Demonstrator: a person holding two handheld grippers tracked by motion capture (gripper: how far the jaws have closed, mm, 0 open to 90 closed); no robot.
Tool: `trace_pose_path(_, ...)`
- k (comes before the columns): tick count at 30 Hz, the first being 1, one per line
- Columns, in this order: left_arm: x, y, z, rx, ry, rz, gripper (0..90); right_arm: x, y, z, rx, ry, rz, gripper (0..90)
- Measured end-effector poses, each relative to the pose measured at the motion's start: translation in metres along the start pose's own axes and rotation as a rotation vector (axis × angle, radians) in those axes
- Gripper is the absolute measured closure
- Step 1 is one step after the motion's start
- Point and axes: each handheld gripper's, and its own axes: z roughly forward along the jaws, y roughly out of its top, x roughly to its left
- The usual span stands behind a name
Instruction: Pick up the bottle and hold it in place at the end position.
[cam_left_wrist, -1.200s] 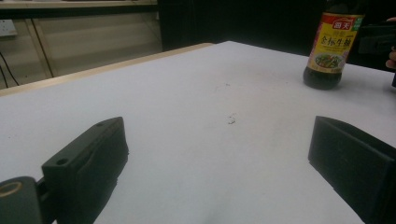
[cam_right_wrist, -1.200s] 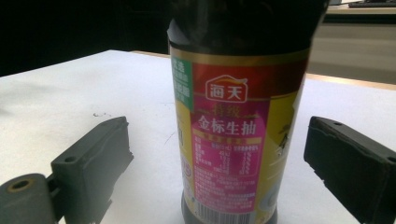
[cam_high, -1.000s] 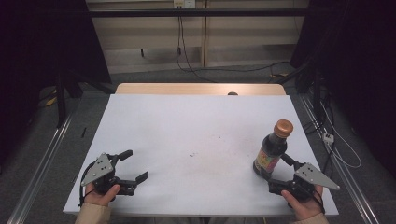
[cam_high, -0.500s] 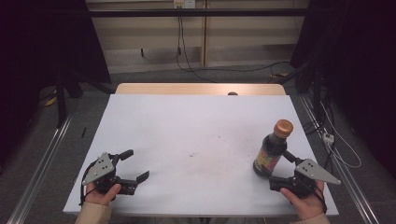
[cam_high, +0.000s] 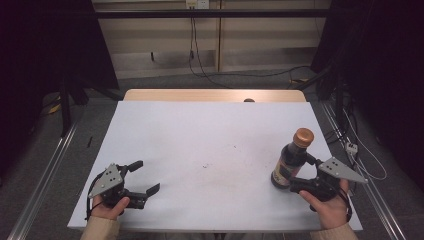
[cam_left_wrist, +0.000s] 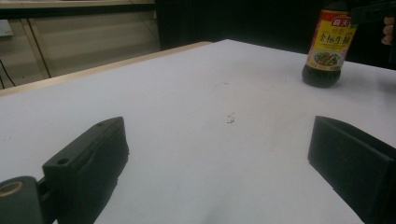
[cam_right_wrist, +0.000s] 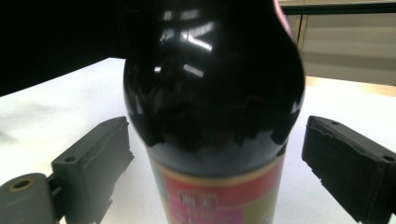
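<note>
Between right gripper (cam_right_wrist: 215, 158) fingers (cam_right_wrist: 93, 163), upright bottle (cam_right_wrist: 212, 107), untouched

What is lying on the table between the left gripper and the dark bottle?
Nothing: between the left gripper and the bottle, the high view shows bare white table with a few faint marks.

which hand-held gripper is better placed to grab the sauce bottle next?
Right. The right hand-held gripper has its open jaws either side of the dark glass sauce bottle with the orange cap. The left hand-held gripper sits open across the white table.

left hand-held gripper (cam_high: 141, 176) agape, right hand-held gripper (cam_high: 300, 173) agape
</note>
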Motion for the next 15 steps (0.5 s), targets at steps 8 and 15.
trace_pose_path(8, 0.0001, -0.0004, 0.0008, 0.005, -0.002, 0.001, 4.6, -0.0009, 0.0056, 0.003, 0.013, 0.008, 0.0, 12.4)
trace_pose_path(15, 0.0003, -0.0002, 0.001, 0.006, -0.002, 0.008, 4.7, -0.0004, 0.0084, 0.0098, 0.029, 0.016, 0.0, 18.8)
